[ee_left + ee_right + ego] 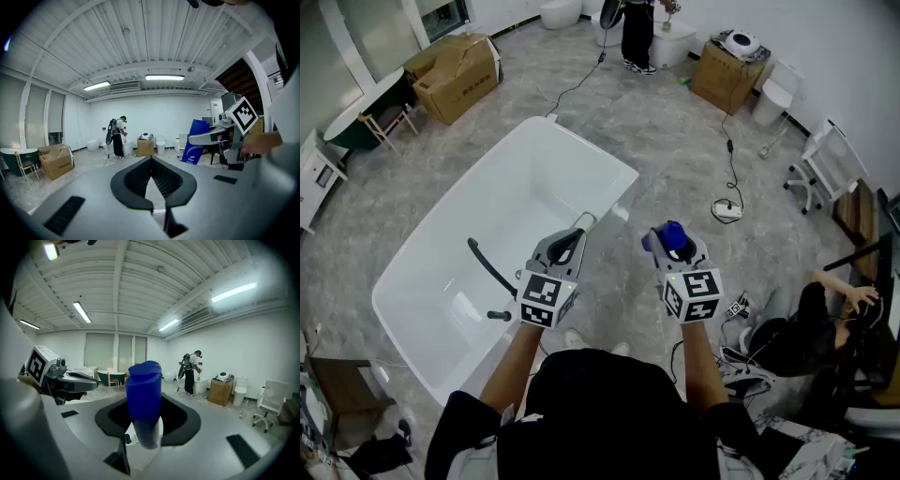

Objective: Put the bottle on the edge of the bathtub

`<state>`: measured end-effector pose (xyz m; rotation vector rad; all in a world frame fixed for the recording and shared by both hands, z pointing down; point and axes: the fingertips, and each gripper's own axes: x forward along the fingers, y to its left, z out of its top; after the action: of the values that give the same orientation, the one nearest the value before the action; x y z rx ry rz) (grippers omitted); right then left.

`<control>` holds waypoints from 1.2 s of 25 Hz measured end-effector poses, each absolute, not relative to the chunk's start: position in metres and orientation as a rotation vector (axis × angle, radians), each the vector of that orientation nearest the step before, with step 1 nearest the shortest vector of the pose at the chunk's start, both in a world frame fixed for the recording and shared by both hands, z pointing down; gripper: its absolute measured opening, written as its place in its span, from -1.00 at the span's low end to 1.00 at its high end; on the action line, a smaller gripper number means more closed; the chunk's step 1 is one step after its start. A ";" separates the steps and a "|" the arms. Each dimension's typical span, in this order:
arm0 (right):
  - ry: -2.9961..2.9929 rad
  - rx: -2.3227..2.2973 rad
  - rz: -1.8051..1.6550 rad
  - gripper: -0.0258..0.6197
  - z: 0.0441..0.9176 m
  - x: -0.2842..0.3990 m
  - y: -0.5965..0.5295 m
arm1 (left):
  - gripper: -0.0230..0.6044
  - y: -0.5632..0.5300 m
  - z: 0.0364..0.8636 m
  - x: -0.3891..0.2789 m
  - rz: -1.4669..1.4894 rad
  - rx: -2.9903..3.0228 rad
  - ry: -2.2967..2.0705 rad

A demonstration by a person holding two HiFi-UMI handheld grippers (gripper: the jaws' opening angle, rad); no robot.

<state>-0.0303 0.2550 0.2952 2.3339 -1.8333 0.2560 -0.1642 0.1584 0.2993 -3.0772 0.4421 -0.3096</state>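
the floor (675,159) is grey and looks like stone. a big white bathtub (525,178) stands on it. behind the bathtub, to the left, sits a brown box (455,75). behind the bathtub, to the right, sits a second brown box (722,80) with a white bin (772,101) beside it. a black cord (731,167) lies on the floor right of the bathtub. a white chair (817,169) stands further right.

blue bottle (143,394) upright in right hand-held gripper (144,430); just right of white bathtub (516,187) rim
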 end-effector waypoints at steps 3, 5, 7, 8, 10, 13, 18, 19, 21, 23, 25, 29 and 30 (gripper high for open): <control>-1.844 2.335 0.261 -0.43 0.296 -0.034 0.258 | -0.88 0.162 0.299 -0.167 -0.310 -3.077 0.445; -1.861 2.345 0.267 -0.43 0.295 -0.033 0.260 | -0.88 0.164 0.298 -0.167 -0.310 -3.075 0.448; -1.879 2.349 0.263 -0.43 0.293 -0.032 0.262 | -0.88 0.167 0.298 -0.166 -0.313 -3.073 0.453; -1.884 2.346 0.257 -0.42 0.292 -0.032 0.263 | -0.88 0.169 0.298 -0.165 -0.315 -3.072 0.456; -1.890 2.334 0.251 -0.42 0.292 -0.032 0.266 | -0.88 0.173 0.298 -0.164 -0.319 -3.070 0.463; -1.905 2.321 0.254 -0.42 0.293 -0.029 0.273 | -0.88 0.181 0.298 -0.161 -0.318 -3.060 0.475; -1.919 2.304 0.258 -0.42 0.299 -0.025 0.286 | -0.88 0.198 0.304 -0.161 -0.321 -3.057 0.502; -1.922 2.299 0.258 -0.42 0.301 -0.024 0.288 | -0.88 0.202 0.306 -0.161 -0.325 -3.056 0.507; -1.925 2.289 0.261 -0.42 0.304 -0.021 0.291 | -0.88 0.207 0.310 -0.160 -0.332 -3.054 0.521; -1.930 2.279 0.271 -0.42 0.307 -0.016 0.292 | -0.88 0.210 0.314 -0.157 -0.340 -3.058 0.537; -1.938 2.270 0.282 -0.42 0.309 -0.010 0.293 | -0.88 0.213 0.316 -0.153 -0.350 -3.060 0.548; -1.952 2.259 0.289 -0.42 0.313 0.000 0.289 | -0.88 0.208 0.320 -0.144 -0.365 -3.056 0.565; -1.957 2.255 0.294 -0.42 0.314 0.002 0.286 | -0.88 0.205 0.321 -0.142 -0.368 -3.057 0.572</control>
<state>0.0023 0.2856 0.3144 2.2550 -1.9572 0.2938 -0.1418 0.2050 0.3211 -3.0568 0.5722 -0.3683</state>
